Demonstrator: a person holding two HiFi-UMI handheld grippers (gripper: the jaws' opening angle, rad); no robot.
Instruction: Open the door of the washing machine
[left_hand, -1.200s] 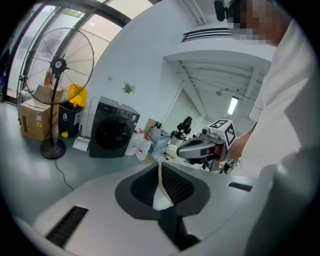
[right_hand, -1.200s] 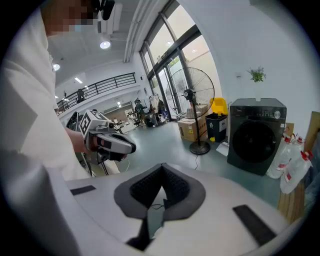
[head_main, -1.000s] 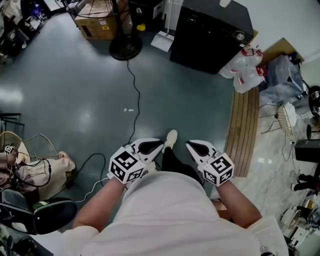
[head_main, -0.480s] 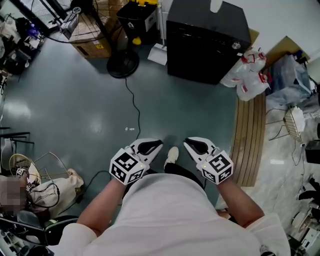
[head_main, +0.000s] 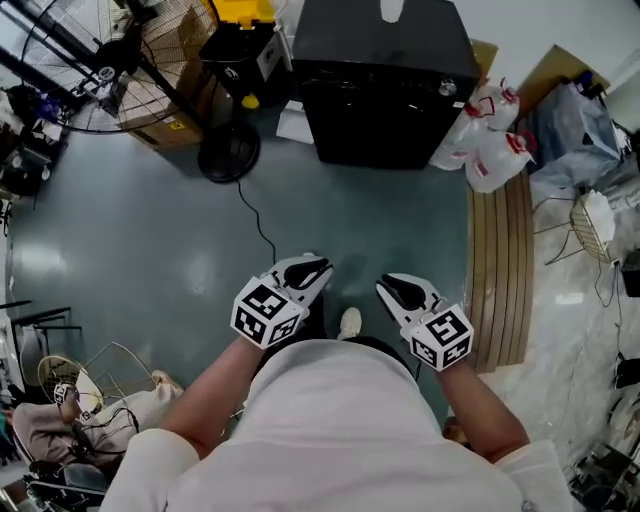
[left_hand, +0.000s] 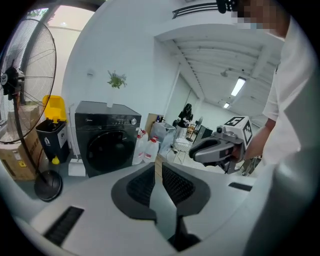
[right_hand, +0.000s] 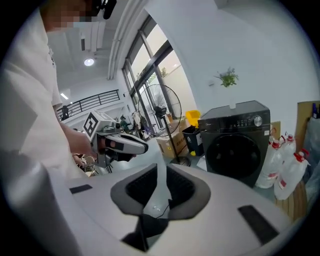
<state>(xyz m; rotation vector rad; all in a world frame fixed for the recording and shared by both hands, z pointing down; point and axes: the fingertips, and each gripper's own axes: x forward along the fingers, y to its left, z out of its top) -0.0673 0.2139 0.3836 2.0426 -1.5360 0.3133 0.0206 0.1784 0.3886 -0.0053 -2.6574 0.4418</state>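
Observation:
The black front-loading washing machine (head_main: 385, 80) stands against the far wall, across a stretch of floor from me. Its round door (left_hand: 106, 148) is closed in the left gripper view, and the door (right_hand: 235, 152) looks the same in the right gripper view. My left gripper (head_main: 312, 270) and right gripper (head_main: 395, 290) are held close to the person's body, side by side, pointing toward the machine. Both are shut with nothing between the fingers, as the left gripper (left_hand: 158, 167) and right gripper (right_hand: 162, 167) views show. Neither touches the machine.
A standing fan (head_main: 90, 70) with a round base (head_main: 228, 150) and a black bin with a yellow lid (head_main: 245, 40) stand left of the machine. White jugs in bags (head_main: 490, 135) sit at its right. A wooden slat board (head_main: 497, 260) lies on the right, and a cable (head_main: 255, 215) crosses the floor.
The person has walked toward the washing machine, which now sits nearer and more central in the head view. Both grippers stay shut in front of the body.

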